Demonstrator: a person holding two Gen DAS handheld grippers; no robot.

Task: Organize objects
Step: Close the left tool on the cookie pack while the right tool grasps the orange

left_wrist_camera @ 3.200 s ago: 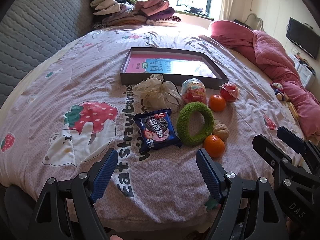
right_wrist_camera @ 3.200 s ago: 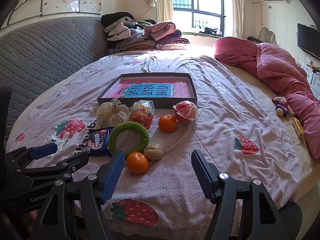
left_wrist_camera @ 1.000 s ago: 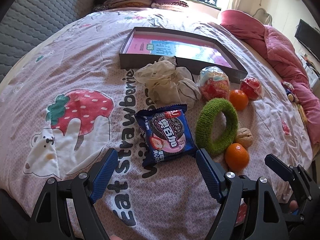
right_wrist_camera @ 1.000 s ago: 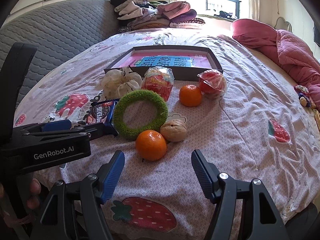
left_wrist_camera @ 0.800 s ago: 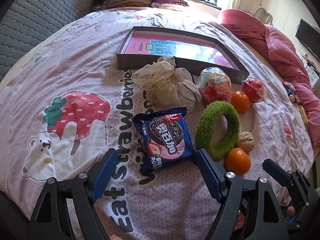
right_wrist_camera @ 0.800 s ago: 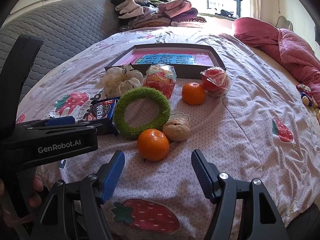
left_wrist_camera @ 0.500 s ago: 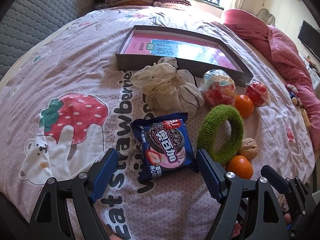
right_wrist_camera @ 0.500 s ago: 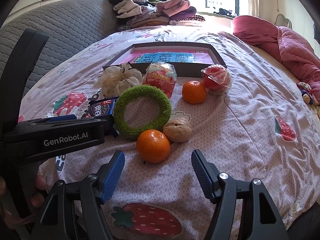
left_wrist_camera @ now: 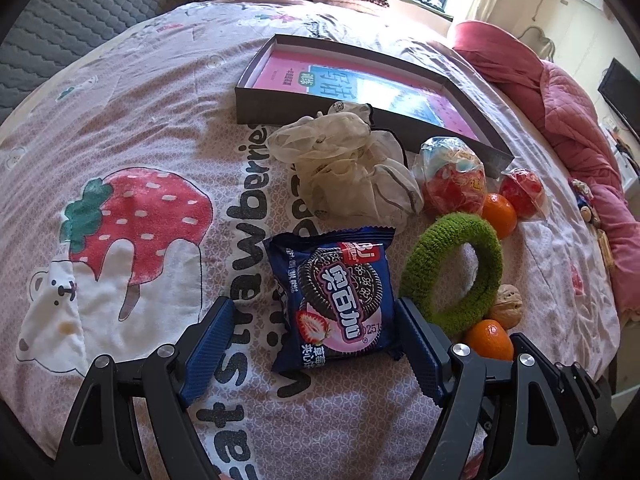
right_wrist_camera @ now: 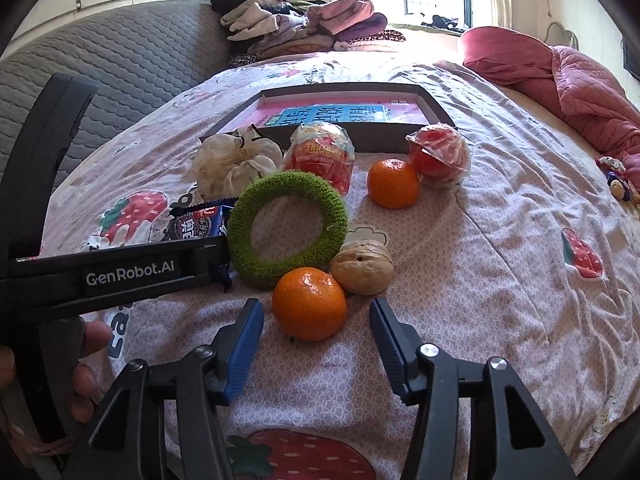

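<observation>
Snacks and oddments lie in a cluster on the pink strawberry-print bedspread. The left gripper hangs low with its blue-padded fingers spread wide on either side of the dark blue cookie packet with a sandwich biscuit printed on it; the right-hand pad sits just beside the packet's edge, the left-hand one stands apart from it. At two o'clock from the packet lies the fuzzy green knitted ring, and at twelve o'clock the crumpled cream mesh pouch, with the shallow dark cardboard tray holding a pink and blue book beyond that.

The right gripper also stands open, its fingers flanking the near round orange tangerine without touching it. A wrinkled tan walnut rests against the tangerine at one o'clock. A second tangerine sits farther off, between a red sweet packet in clear wrap and a red wrapped ball.
</observation>
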